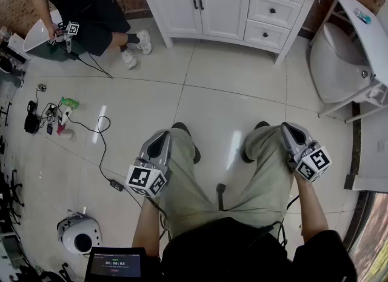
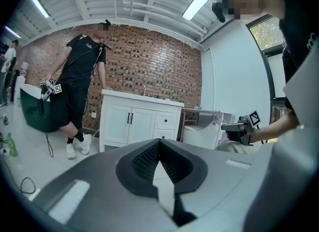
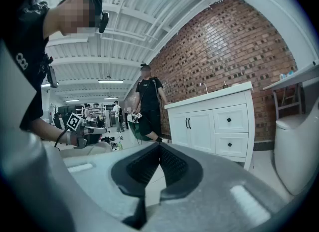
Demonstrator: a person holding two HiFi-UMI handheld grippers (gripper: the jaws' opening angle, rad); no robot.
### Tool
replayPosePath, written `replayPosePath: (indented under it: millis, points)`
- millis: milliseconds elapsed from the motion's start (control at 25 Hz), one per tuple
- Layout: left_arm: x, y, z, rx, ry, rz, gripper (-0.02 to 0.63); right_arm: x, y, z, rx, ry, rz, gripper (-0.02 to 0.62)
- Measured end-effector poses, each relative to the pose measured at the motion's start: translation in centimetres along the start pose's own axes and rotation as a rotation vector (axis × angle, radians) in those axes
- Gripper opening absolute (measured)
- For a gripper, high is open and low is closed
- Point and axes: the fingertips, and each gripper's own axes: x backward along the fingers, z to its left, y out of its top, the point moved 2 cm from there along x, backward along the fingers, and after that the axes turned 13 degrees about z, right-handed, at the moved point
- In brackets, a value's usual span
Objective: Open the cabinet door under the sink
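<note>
Pale floor tiles (image 1: 230, 87) run to a brick wall (image 2: 159, 71), where the white cabinet (image 1: 260, 23) stands well away, its doors (image 1: 221, 13) closed. The left gripper (image 1: 159, 146) and right gripper (image 1: 292, 133) rest on the person's knees — jaws together, nothing held. Best to approach squarely, part one gripper's jaws, and take a black handle (image 1: 195, 1) — pulling along the door's swing.

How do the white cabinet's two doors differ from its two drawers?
The doors are tall panels side by side at the left; the drawers are short, stacked at the right. The doors carry long vertical black handles; the drawers have small black knobs. Both are white and shut.
</note>
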Motion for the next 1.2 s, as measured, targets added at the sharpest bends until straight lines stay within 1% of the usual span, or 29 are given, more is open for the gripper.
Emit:
replayPosePath:
  millis: [600, 800, 1000, 1080, 1200]
  points:
    - [0.2, 0.1, -0.1, -0.001, -0.004, -0.003, 0.017, 0.0, 0.2, 0.2, 0.002, 0.004, -0.002, -0.009]
    - [0.1, 0.7, 0.1, 0.010, -0.019, -0.025, 0.017, -0.7, 0.8, 0.1, 0.013, 0.005, -0.001, -0.009]
    - [-0.9, 1.1, 0.8, 0.025, -0.024, -0.037, 0.017, -2.1, 0.8, -0.8, 0.028, -0.012, 0.024, -0.009]
    - [-1.6, 1.2, 1.2, 0.031, -0.013, -0.030, 0.017, -2.9, 0.9, -1.4, 0.026, -0.018, 0.034, -0.009]
    - [-3.3, 1.5, 2.0, 0.030, 0.024, 0.000, 0.017, -5.1, 1.3, -2.3, 0.035, -0.009, 0.060, -0.009]
